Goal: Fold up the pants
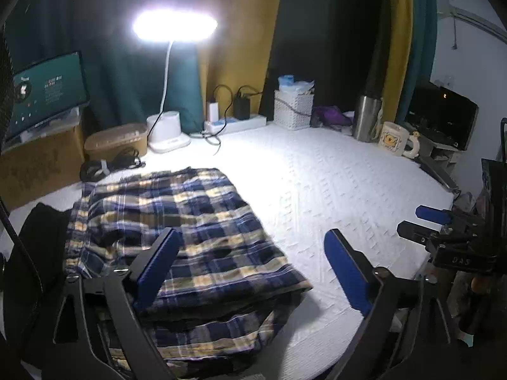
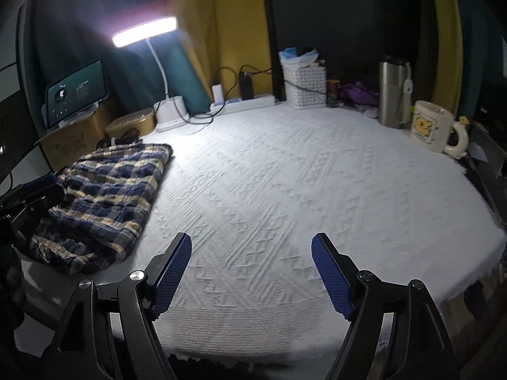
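Observation:
The navy, yellow and white plaid pants (image 1: 190,237) lie folded in a thick bundle on the left side of the white textured cloth (image 1: 332,190). My left gripper (image 1: 253,269) is open and empty just above the bundle's near right part; its left finger overlaps the plaid. In the right wrist view the pants (image 2: 104,196) lie far left. My right gripper (image 2: 252,272) is open and empty over bare cloth (image 2: 285,174), well right of the pants. It also shows at the right edge of the left wrist view (image 1: 421,221).
At the back stand a lit desk lamp (image 1: 174,25), a tablet (image 1: 47,88) on a cardboard box, a power strip (image 1: 234,123), a white basket (image 1: 293,109), a steel flask (image 1: 366,117) and a duck mug (image 1: 396,139). A black garment (image 1: 38,237) lies left of the pants.

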`<state>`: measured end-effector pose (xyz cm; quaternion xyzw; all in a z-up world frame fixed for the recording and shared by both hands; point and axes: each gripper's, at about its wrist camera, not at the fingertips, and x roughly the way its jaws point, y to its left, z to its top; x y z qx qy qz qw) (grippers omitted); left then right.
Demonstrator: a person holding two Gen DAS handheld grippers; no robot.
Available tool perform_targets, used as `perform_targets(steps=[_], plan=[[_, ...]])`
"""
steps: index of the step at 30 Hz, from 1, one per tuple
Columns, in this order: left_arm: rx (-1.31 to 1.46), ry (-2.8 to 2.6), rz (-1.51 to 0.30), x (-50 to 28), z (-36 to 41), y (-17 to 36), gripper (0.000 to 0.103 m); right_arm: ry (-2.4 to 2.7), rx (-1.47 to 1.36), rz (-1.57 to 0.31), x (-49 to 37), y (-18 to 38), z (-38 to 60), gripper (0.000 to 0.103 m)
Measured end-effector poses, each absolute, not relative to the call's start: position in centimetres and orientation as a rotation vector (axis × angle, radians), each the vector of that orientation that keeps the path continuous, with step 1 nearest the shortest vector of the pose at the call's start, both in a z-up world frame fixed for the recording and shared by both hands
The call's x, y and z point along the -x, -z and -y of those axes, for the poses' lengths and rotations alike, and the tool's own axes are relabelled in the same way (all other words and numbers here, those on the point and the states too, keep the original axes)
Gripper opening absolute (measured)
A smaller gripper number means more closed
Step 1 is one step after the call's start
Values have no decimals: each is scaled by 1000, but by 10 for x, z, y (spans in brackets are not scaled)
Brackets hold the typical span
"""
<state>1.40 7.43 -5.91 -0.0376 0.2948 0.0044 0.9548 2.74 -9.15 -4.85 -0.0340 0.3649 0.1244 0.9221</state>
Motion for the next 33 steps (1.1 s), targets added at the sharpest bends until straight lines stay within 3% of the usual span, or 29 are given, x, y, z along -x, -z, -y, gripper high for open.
perform_targets(steps=[2, 5, 33], plan=[[74, -8, -577, -12, -71, 55, 94, -252, 65, -733, -24, 42, 95, 81], [79, -4, -541, -7, -67, 49, 94, -238, 72, -702, -17, 32, 98, 92], [-2, -109, -279, 48, -60, -11, 102, -161, 169, -463, 43, -65, 89, 92]])
